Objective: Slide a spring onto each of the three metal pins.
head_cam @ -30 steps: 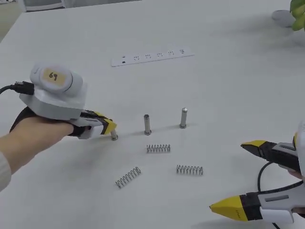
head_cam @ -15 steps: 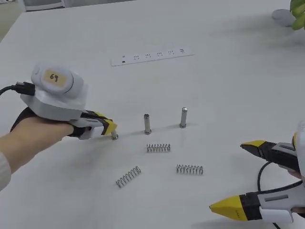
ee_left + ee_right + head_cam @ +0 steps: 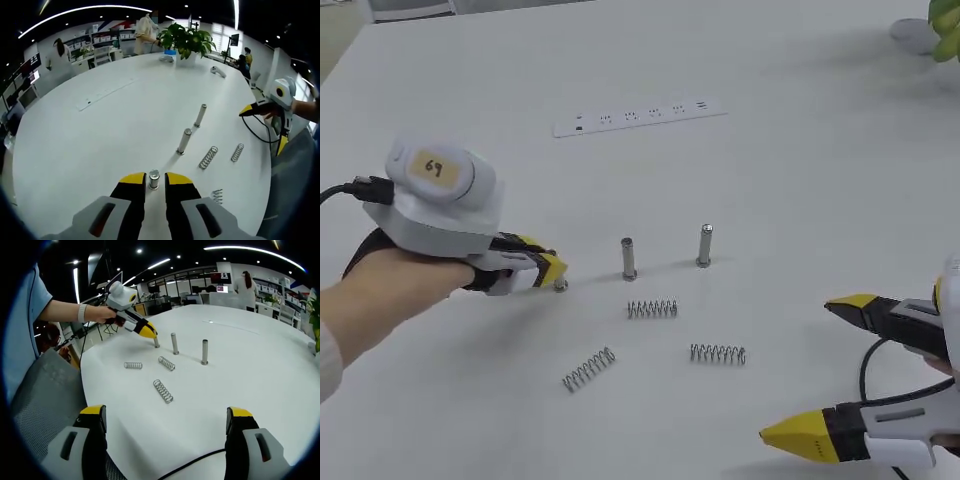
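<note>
1. Head view, left of centre: the left tongs (image 3: 552, 270) sat low over the desk (image 3: 800, 150). Their yellow tips covered most of the nearest pin (image 3: 560, 285), so only its foot could be seen.
2. Left gripper view: the nearest pin (image 3: 154, 179) stood between the tips, with the jaws narrow on either side of it. Could not tell whether the pads pressed on it.
3. Right of it, the middle pin (image 3: 628, 259) and the far pin (image 3: 706, 246) stood upright and bare.
4. Three springs lay flat below the pins and touched none of them: the upper spring (image 3: 652, 309), the right spring (image 3: 718, 354) and the left spring (image 3: 588, 369).
5. Lower right corner: the right tongs (image 3: 798, 368) were cut off by the frame edge, jaws wide, nothing between them.
6. Writing: a sticker (image 3: 433, 167) on the left tongs' rounded housing read "69". The markings on the power strip (image 3: 640, 117), upper centre, were too small to read.
7. Upper right corner: green leaves (image 3: 945, 30), cut off.
</note>
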`<state>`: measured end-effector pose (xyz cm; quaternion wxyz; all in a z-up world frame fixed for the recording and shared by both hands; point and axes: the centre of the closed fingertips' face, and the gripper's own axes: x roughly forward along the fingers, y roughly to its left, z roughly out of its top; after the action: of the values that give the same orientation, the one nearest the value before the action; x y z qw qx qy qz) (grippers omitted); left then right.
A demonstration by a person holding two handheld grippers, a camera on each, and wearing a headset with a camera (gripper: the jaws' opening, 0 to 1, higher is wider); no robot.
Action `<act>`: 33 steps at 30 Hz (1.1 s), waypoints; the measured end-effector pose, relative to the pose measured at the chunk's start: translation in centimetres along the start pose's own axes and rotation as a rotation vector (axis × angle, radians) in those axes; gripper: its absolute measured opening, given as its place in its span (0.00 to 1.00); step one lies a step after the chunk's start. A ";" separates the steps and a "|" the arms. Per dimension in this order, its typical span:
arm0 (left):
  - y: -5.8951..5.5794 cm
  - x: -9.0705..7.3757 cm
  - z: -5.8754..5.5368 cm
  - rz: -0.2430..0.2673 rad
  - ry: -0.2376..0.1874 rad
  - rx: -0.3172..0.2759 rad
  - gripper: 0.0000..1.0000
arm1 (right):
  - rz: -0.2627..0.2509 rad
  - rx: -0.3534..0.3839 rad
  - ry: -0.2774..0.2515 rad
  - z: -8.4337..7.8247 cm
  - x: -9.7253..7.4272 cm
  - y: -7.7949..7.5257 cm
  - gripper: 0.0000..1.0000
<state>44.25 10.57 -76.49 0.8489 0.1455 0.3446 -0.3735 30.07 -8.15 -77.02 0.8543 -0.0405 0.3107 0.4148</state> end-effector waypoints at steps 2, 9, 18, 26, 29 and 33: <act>0.0 0.0 0.0 0.000 -0.001 0.003 0.11 | 0.000 -0.002 0.001 0.0 0.0 0.0 0.98; 0.1 -0.1 0.1 0.004 -0.018 0.012 0.24 | 0.000 -0.003 -0.001 0.1 0.1 0.0 0.99; 0.0 -0.1 0.0 0.012 -0.054 0.025 0.58 | 0.000 -0.007 -0.001 0.2 0.1 0.0 0.99; -0.2 -0.3 -0.5 0.011 -0.065 0.035 0.79 | -0.003 -0.014 -0.002 0.5 0.1 0.0 0.99; -0.4 -0.4 -0.2 0.003 -0.090 0.028 0.89 | -0.005 -0.015 -0.004 0.6 0.1 -0.1 0.99; -0.5 -0.5 -0.3 -0.005 -0.101 0.033 0.95 | -0.007 -0.017 -0.006 0.7 0.1 -0.3 0.99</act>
<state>43.45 10.63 -76.38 0.8618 0.1395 0.2956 -0.3879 30.68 -8.02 -76.54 0.8563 -0.0474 0.3045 0.4145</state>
